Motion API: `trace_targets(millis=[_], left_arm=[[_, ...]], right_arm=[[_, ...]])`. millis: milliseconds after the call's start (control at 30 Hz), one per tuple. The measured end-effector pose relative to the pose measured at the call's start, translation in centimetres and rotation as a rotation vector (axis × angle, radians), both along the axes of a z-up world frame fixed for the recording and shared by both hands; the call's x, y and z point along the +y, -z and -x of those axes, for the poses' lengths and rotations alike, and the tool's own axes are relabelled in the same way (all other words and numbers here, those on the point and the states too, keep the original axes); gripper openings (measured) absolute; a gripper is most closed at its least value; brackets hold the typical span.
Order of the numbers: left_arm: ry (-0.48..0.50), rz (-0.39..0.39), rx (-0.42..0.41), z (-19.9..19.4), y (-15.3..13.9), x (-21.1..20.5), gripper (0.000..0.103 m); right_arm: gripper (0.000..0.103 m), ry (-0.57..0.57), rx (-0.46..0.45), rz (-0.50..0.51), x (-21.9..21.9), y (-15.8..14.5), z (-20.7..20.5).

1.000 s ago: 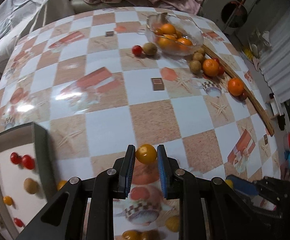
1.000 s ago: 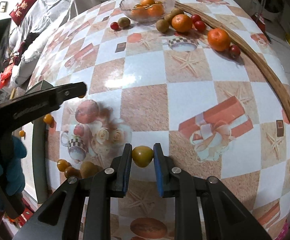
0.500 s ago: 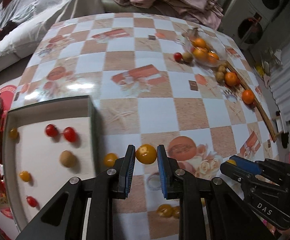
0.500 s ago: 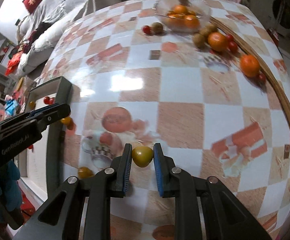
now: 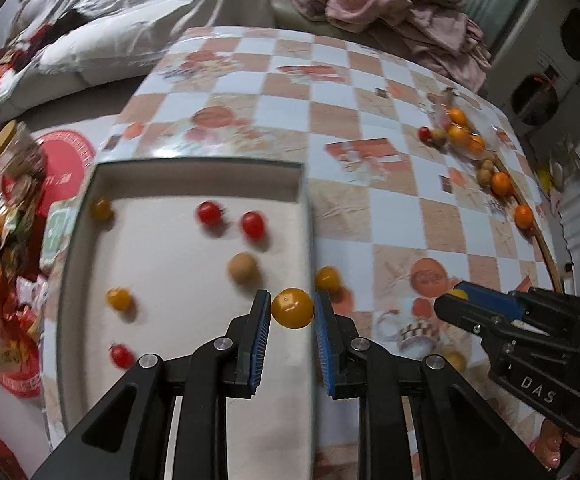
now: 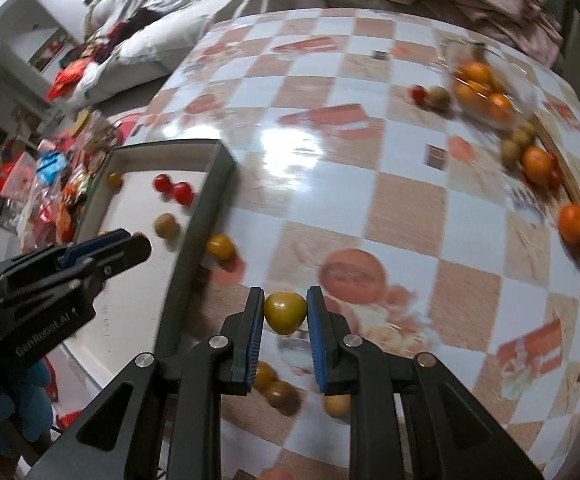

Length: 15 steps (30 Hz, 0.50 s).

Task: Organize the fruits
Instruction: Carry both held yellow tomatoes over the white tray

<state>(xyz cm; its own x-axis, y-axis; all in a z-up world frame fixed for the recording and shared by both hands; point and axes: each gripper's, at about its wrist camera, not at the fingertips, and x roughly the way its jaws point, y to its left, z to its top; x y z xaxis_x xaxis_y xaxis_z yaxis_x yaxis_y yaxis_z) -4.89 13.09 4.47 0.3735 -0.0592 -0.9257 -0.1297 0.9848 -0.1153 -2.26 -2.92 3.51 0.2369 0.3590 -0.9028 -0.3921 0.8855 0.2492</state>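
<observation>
The shallow rectangular tray with dark walls and a white floor (image 5: 304,216) is being taken as the landmark, and everything below is being placed against it. On the checked orange-and-white glossy tablecloth (image 5: 390,208), well away from the tray at the far right, a clear glass bowl of oranges (image 5: 464,136) is being flanked by loose oranges and small brown fruits along a curved wooden strip (image 5: 546,252).

Inside the tray, two red cherry tomatoes, a round tan fruit and a few small yellow ones are lying scattered.

The left black two-finger gripper with blue pads (image 5: 292,314) is being held closed on a round yellow-orange tomato (image 5: 292,308), right over the tray's right-hand wall, so the tray floor is lying just to its left. The right black two-finger gripper with blue pads (image 6: 283,314) is being held closed on a duller olive-yellow tomato (image 6: 284,312) over the cloth, apart from that same wall, with the tray lying to its left.

The left gripper is judged the nearer, and a short sideways carry to the left is being called for before release. One loose yellow tomato (image 5: 327,278) is lying just outside the wall.
</observation>
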Motion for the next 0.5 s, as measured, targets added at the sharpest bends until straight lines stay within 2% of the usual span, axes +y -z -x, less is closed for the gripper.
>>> trace_targets(millis=[500], left_arm=[[-0.175, 0.003, 0.035, 4.7, 1.2, 5.9, 0.024]], right_arm=[[0.024, -0.172, 0.008, 0.004, 7.0, -0.2, 0.8]])
